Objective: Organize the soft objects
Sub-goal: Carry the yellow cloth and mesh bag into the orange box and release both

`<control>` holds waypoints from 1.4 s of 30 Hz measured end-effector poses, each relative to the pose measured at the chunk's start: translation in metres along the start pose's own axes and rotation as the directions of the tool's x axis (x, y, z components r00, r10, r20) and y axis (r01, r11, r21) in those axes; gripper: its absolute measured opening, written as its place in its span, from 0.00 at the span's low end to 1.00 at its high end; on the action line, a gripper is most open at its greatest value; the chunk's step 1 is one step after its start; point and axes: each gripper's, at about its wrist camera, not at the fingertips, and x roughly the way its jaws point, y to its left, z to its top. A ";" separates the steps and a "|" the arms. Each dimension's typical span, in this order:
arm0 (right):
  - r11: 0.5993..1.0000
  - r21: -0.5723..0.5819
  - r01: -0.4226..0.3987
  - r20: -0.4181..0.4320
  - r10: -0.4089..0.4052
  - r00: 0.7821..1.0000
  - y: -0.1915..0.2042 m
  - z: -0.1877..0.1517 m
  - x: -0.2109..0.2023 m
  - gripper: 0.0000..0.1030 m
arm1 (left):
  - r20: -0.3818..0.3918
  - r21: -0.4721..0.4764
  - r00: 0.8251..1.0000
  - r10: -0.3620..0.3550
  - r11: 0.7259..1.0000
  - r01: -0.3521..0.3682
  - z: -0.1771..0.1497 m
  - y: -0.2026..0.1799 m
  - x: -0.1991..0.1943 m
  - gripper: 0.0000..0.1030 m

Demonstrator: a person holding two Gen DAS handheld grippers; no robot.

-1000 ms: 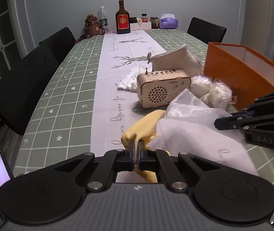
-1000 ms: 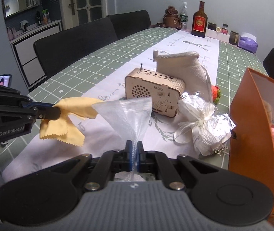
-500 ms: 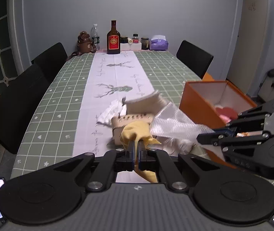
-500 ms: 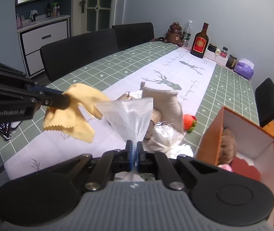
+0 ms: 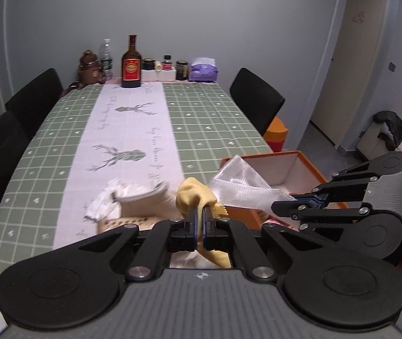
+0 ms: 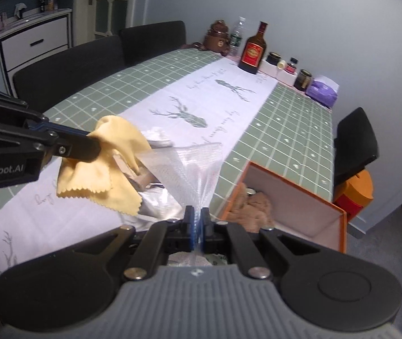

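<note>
My left gripper (image 5: 200, 212) is shut on a yellow cloth (image 5: 194, 193) with zigzag edges, which hangs in the air above the table; in the right wrist view that cloth (image 6: 107, 166) droops from the left gripper (image 6: 95, 148). My right gripper (image 6: 197, 212) is shut on a sheer white mesh cloth (image 6: 189, 166), also lifted; from the left wrist it shows as the mesh cloth (image 5: 240, 186) pinched by the right gripper (image 5: 292, 197). An open orange box (image 6: 294, 197) with a brown plush toy (image 6: 253, 206) inside stands just right of both cloths.
Below the cloths lie a beige pouch (image 5: 141, 200), a wooden radio (image 5: 124, 221) and white crumpled fabric (image 5: 102, 203). Bottles and jars (image 5: 131, 62) line the table's far end. Black chairs (image 5: 257, 99) flank the table (image 5: 201, 113) with its green checked cloth.
Both grippers rose well above the table with their cloths and shifted toward the orange box. The items on the table now lie lower in both views.
</note>
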 end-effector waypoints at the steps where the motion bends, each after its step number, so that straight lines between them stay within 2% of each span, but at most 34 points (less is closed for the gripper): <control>1: 1.000 0.005 0.011 -0.008 -0.011 1.000 -0.008 0.001 0.001 0.00 | -0.002 0.001 1.000 -0.009 1.000 0.009 0.006 -0.006 0.006 0.03; 8: 0.997 0.024 0.071 -0.087 -0.068 0.994 -0.058 0.004 0.019 0.00 | -0.102 0.006 0.992 -0.080 0.997 0.081 0.033 -0.040 0.060 0.02; 17: 0.995 0.057 0.084 -0.187 -0.072 0.980 -0.106 -0.007 0.064 0.00 | -0.218 0.029 0.971 -0.103 0.993 0.112 0.044 -0.069 0.127 0.02; 26: 0.996 0.051 0.073 -0.286 -0.056 0.957 -0.128 -0.023 0.119 0.00 | -0.312 0.010 0.943 -0.117 0.992 0.126 0.037 -0.074 0.182 0.02; 35: 0.997 0.045 0.057 -0.347 -0.038 0.937 -0.138 -0.030 0.156 0.01 | -0.356 -0.006 0.927 -0.117 0.992 0.124 0.037 -0.072 0.215 0.02; 42: 0.998 0.044 0.054 -0.388 -0.033 0.921 -0.143 -0.038 0.175 0.02 | -0.372 0.007 0.920 -0.126 0.990 0.139 0.033 -0.078 0.226 0.03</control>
